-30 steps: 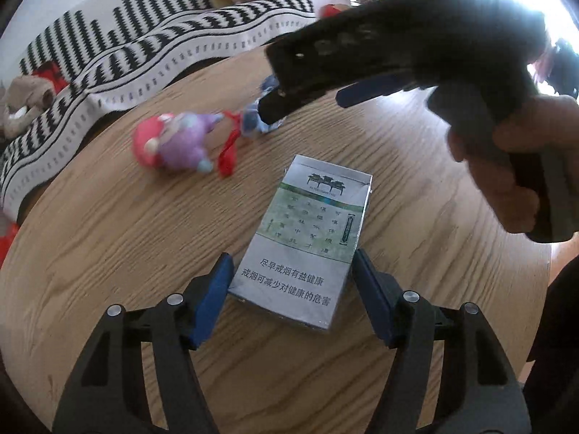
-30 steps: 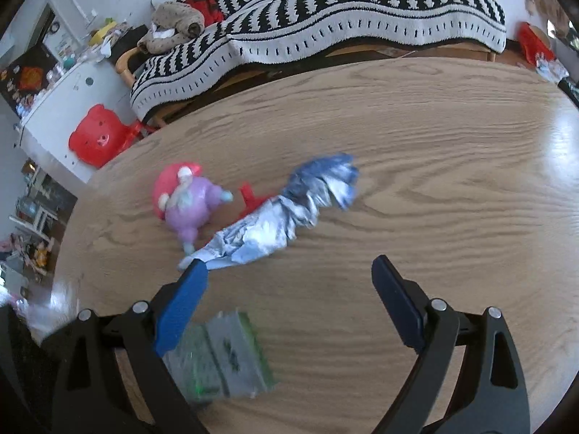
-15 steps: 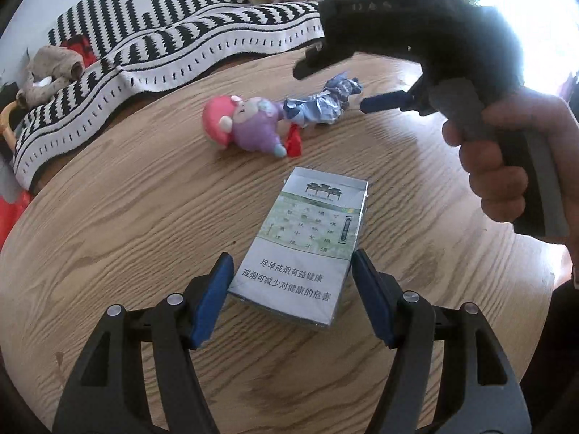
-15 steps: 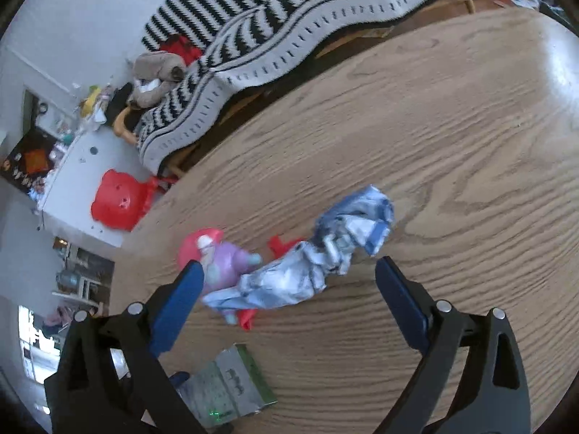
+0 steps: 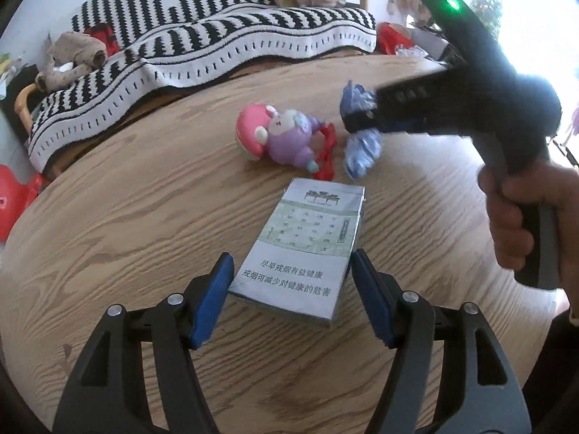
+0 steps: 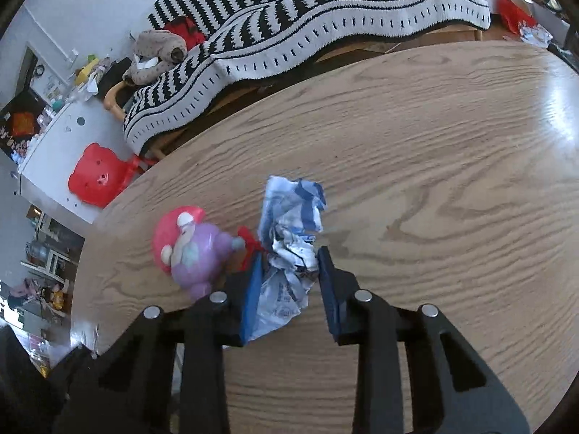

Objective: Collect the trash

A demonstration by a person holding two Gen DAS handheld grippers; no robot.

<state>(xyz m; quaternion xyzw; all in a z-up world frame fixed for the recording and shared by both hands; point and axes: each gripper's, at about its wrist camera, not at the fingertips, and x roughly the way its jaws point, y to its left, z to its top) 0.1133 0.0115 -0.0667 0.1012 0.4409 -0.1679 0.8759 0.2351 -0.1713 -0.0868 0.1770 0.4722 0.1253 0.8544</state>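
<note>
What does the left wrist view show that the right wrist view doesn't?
Only the left wrist view: the cigarette pack gripped in the left tool, and the hand holding the other tool. Only the right wrist view: the right tool from behind, closing on the crumpled wrapper, and the red bear stool. Both: the wrapper, pink-and-purple toy, wooden table and striped blanket.

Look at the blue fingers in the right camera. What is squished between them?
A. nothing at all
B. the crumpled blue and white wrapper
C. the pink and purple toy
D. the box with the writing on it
B: in the right wrist view the right gripper is closing its fingers on the crumpled wrapper, while the pink and purple toy lies beside it on the table.
</note>
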